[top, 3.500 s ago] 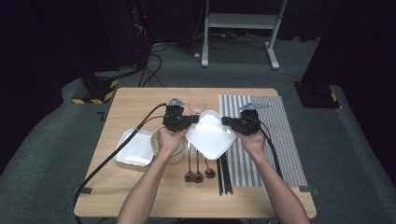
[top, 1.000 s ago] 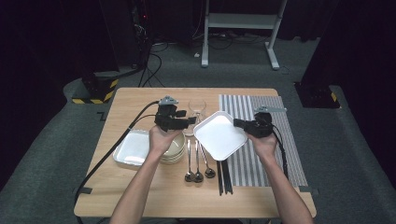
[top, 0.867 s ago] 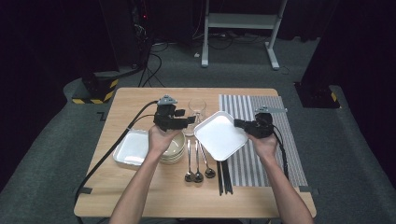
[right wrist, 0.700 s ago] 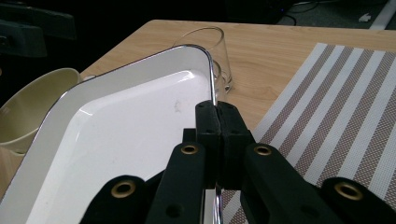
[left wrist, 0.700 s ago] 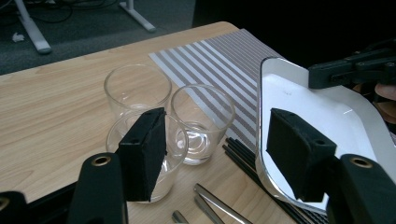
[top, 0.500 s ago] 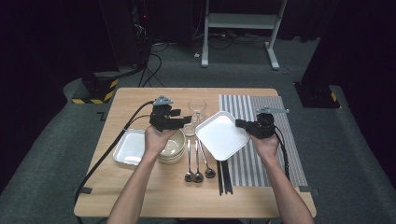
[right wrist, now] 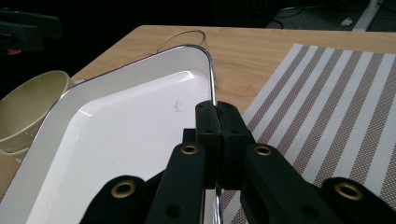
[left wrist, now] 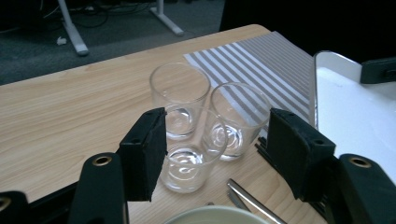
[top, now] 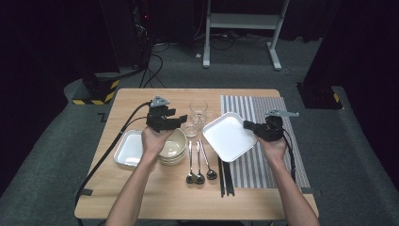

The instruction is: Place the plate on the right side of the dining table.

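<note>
While the right gripper (top: 248, 125) pinches its rim, the white tray (top: 229, 136) tilts — long axis toward the glasses (top: 195, 117).

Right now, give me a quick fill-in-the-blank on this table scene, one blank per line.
1. The right gripper is shut on the rim of the white ____.
2. In front of the open left gripper stand ____ clear glasses.
3. The placemat has a ____ pattern.
4. Three ____ lie beside the bowls.

Missing: tray; three; striped; spoons
</note>
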`<action>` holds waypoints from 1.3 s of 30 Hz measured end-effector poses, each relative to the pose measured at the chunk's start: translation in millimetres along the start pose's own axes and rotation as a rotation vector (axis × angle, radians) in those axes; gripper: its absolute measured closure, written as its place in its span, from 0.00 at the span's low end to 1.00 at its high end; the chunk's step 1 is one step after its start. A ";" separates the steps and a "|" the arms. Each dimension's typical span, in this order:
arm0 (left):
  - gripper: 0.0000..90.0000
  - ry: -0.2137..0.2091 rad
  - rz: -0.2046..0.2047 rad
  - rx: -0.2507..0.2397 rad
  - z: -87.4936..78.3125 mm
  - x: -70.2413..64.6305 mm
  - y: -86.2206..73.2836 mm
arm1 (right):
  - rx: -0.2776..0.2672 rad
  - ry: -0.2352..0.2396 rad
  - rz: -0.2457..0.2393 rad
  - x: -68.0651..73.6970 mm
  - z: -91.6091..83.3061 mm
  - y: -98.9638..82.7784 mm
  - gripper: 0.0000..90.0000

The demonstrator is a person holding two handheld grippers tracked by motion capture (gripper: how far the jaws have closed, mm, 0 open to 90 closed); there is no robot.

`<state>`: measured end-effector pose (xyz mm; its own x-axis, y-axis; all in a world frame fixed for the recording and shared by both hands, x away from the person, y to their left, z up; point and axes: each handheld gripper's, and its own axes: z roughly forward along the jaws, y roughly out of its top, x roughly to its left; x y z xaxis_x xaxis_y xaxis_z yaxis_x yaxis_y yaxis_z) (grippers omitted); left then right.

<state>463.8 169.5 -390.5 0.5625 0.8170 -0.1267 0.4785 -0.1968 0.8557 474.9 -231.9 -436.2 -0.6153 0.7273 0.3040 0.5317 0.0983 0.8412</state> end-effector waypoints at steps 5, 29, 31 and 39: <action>0.43 0.031 -0.022 -0.047 -15.5 8.5 -7.3 | -0.006 -0.011 0.006 -1.7 -7.6 -2.8 0.99; 0.45 0.144 -0.107 -0.101 -50.7 43.5 -44.7 | -0.017 -0.045 -0.005 -1.1 -10.3 -4.6 0.99; 0.47 0.147 -0.114 -0.110 -54.0 47.4 -49.3 | -0.017 -0.049 0.001 -1.8 -11.6 -5.2 0.99; 0.47 0.175 -0.140 -0.128 -66.4 57.4 -59.3 | -0.021 -0.061 0.007 -1.0 -13.8 -7.0 0.99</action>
<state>422.9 264.1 -415.2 0.3664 0.9149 -0.1694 0.4484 -0.0140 0.8937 463.7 -242.7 -436.2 -0.5749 0.7678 0.2827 0.5231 0.0793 0.8486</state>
